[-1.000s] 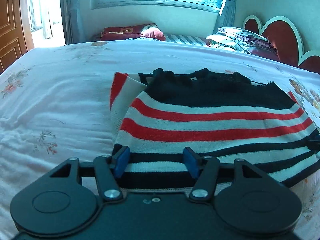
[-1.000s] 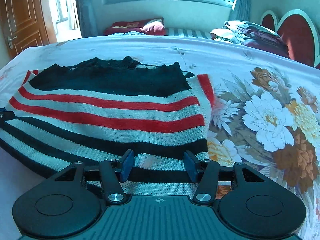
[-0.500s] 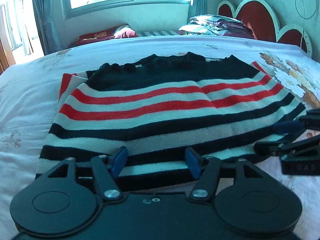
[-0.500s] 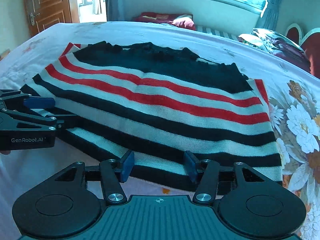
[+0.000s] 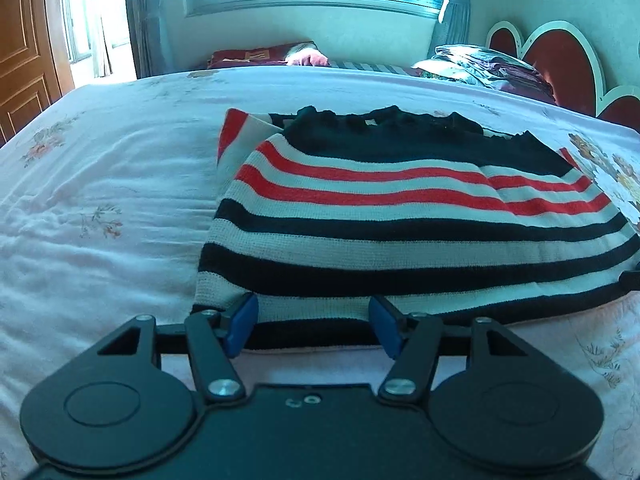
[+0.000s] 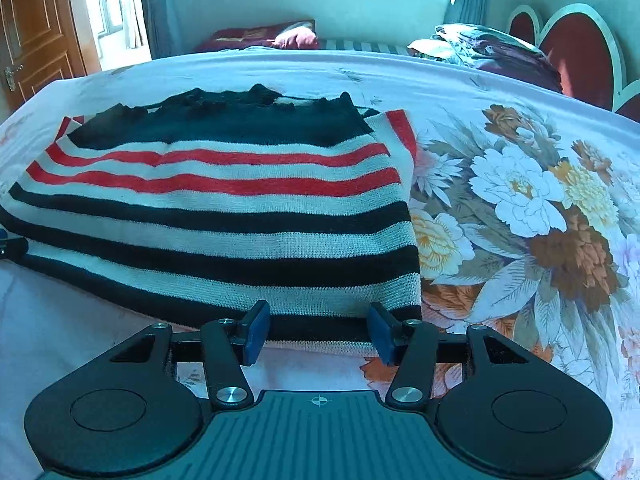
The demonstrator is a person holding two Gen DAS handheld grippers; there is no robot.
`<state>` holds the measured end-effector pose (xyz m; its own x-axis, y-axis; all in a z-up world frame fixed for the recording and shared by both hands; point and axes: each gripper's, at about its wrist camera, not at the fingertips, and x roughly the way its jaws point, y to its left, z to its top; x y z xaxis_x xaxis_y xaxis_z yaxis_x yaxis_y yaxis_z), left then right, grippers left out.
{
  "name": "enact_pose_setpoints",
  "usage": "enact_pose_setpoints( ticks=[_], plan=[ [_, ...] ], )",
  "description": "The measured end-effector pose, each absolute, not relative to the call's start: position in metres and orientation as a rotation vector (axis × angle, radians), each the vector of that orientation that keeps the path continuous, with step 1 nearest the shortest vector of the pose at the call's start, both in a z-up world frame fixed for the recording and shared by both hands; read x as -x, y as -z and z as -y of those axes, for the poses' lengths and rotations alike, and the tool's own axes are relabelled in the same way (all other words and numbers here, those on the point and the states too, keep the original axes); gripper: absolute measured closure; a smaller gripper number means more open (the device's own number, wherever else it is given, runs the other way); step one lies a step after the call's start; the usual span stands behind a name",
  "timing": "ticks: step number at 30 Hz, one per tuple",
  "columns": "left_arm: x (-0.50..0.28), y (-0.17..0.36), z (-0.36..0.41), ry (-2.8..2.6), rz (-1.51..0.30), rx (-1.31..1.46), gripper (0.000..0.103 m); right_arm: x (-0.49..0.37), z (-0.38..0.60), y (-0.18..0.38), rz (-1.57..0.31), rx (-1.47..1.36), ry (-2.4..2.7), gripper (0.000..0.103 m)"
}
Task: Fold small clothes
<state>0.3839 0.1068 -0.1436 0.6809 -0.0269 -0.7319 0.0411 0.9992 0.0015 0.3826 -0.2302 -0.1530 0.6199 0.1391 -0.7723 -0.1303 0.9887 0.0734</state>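
A striped knit top [image 5: 400, 216], black at the far end with red, white and black bands, lies flat on the bed. Its sides are folded in. My left gripper [image 5: 314, 326] is open at the near left corner of the hem, its blue pads [image 5: 242, 322] apart over the hem edge. My right gripper [image 6: 318, 332] is open at the near right corner of the same top [image 6: 224, 200], with the hem between its pads. A tip of the left gripper shows at the left edge of the right wrist view [image 6: 12, 246].
The bed sheet [image 5: 100, 200] is pale pink on the left and has a large flower print [image 6: 528, 208] on the right. A red heart-shaped headboard [image 5: 560, 60] and piled bedding [image 6: 480, 48] lie at the far right. A wooden door [image 6: 36, 32] stands far left.
Both grippers swung back outward from the middle of the hem to its two corners. They stay open. The top lies as before.
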Motion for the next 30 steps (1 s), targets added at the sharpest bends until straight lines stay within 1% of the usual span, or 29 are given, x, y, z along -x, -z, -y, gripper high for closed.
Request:
enact_pose_setpoints(
  ticks=[2,7,8,9,11,13,25,26,27,28,29,30],
  plan=[
    [-0.383,0.144,-0.107,0.036,-0.820,-0.013,0.041,-0.380,0.232,0.150,-0.872,-0.013,-0.136,0.050],
    [-0.384,0.145,-0.107,0.035,-0.823,-0.017,0.041,-0.385,0.241,0.160,-0.911,-0.013,-0.139,0.052],
    [-0.383,0.144,-0.107,0.034,-0.825,-0.016,0.041,-0.385,0.241,0.157,-0.910,-0.011,-0.137,0.061],
    [-0.384,0.143,-0.107,0.033,-0.825,-0.014,0.041,-0.385,0.243,0.154,-0.902,-0.018,-0.130,0.069],
    [-0.384,0.144,-0.106,0.035,-0.827,-0.019,0.041,-0.385,0.249,0.151,-0.897,-0.050,-0.122,0.074],
    [-0.384,0.146,-0.106,0.033,-0.828,-0.020,0.041,-0.388,0.253,0.159,-0.920,-0.052,-0.124,0.076],
    [-0.385,0.143,-0.103,0.014,-0.838,-0.021,0.040,-0.387,0.248,0.163,-0.899,0.009,-0.131,0.076],
    [-0.382,0.138,-0.103,-0.008,-0.837,-0.018,0.038,-0.387,0.249,0.160,-0.902,0.010,-0.132,0.076],
    [-0.377,0.132,-0.103,-0.038,-0.820,-0.020,0.028,-0.385,0.250,0.156,-0.900,0.004,-0.128,0.076],
    [-0.370,0.125,-0.104,-0.064,-0.791,-0.017,0.021,-0.381,0.252,0.150,-0.881,-0.015,-0.114,0.075],
    [-0.362,0.120,-0.106,-0.091,-0.760,0.003,0.010,-0.377,0.255,0.145,-0.860,-0.036,-0.106,0.062],
    [-0.355,0.116,-0.111,-0.100,-0.742,0.052,0.011,-0.372,0.259,0.139,-0.835,-0.062,-0.102,0.053]
  ],
)
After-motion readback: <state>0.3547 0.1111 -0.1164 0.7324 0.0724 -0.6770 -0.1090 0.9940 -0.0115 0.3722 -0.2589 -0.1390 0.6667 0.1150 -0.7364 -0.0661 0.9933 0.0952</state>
